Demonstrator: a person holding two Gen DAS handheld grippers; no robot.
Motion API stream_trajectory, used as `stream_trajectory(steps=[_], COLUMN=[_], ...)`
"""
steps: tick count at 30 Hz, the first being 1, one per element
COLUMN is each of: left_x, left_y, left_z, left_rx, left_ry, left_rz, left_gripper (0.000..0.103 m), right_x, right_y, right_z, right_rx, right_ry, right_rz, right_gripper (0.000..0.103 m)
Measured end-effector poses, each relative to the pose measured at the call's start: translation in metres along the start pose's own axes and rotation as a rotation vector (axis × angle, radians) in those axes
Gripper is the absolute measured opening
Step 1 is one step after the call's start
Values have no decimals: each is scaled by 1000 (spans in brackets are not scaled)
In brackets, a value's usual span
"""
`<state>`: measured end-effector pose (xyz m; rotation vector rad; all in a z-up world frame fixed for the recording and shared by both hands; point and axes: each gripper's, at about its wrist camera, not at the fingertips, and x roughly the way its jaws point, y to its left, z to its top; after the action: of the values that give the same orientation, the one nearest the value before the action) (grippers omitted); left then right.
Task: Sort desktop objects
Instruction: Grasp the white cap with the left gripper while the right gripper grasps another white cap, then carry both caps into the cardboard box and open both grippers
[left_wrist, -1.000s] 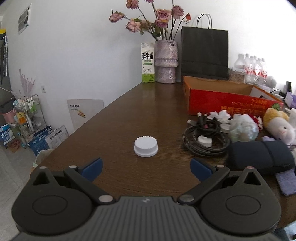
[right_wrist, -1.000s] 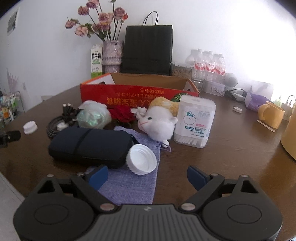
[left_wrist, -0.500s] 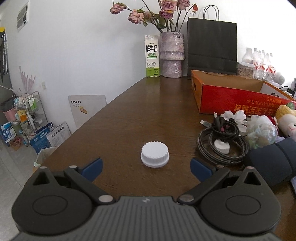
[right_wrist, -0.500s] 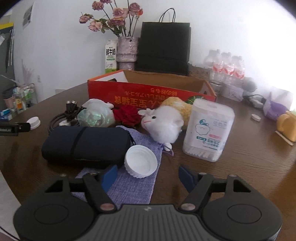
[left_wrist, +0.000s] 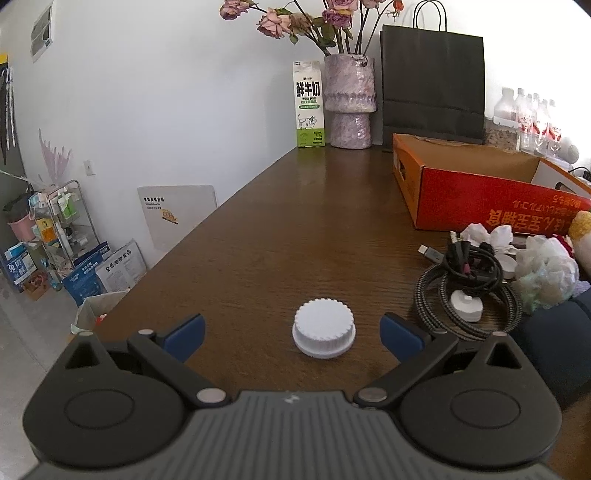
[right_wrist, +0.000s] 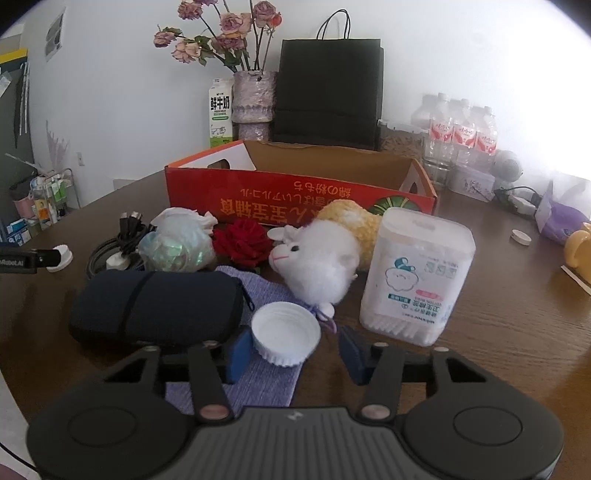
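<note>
Both wrist views skim low over the table, sharing the red box.

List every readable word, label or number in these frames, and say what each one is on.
"鲜牛奶" and "FRESH MILK": milk carton.
"卫生棉签", upside down: cotton swab box.
"全价宠物食品": blue box on the floor.
"Robot.AI", cut off: left gripper.
Red cardboard box: large inverted print, not reliably readable.
Water bottles: labels too blurred.

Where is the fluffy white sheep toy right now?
In the right wrist view, the sheep toy lies mid-table before the red box, between the red flower and the cotton swab box.
</note>
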<state>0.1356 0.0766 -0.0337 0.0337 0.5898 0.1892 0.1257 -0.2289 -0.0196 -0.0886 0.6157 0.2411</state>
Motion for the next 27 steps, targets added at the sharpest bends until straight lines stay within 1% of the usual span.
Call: stream_trajectory(steps=[3, 7, 8, 9, 11, 12, 13, 14, 18, 22, 27], left_x=[5, 11, 13, 15, 18, 18, 18, 17, 14, 9, -1], left_y=[1, 2, 3, 3, 4, 4, 4, 3, 1, 2, 2], left_z=[2, 3, 3, 3, 2, 2, 2, 3, 2, 2, 9], left_rx=[5, 8, 7, 7, 3, 3, 6, 8, 20, 11, 9], left_ry=[11, 24, 28, 34, 42, 39, 38, 37, 34, 31, 1], left_rz=[-7, -22, -28, -35, -51, -62, -74, -85, -95, -103, -113], left_gripper=[99, 87, 80, 77, 67, 64, 51, 41, 41, 41, 41], right_x=[4, 5, 5, 6, 7, 7, 7, 7, 5, 3, -8], right_y=[-2, -1, -1, -1, -1, 0, 0, 0, 2, 2, 2], right_z=[1, 2, 2, 2, 1, 1, 1, 1, 1, 2, 5], right_rx=[16, 23, 24, 26, 29, 31, 34, 36, 35, 39, 37], right_ry=[3, -6, -6, -4, -3, -2, -3, -3, -5, -12, -41], right_rz=[5, 2, 2, 1, -1, -2, -3, -4, -5, -13, -17], right_gripper=[39, 39, 39, 39, 39, 39, 39, 39, 39, 39, 39])
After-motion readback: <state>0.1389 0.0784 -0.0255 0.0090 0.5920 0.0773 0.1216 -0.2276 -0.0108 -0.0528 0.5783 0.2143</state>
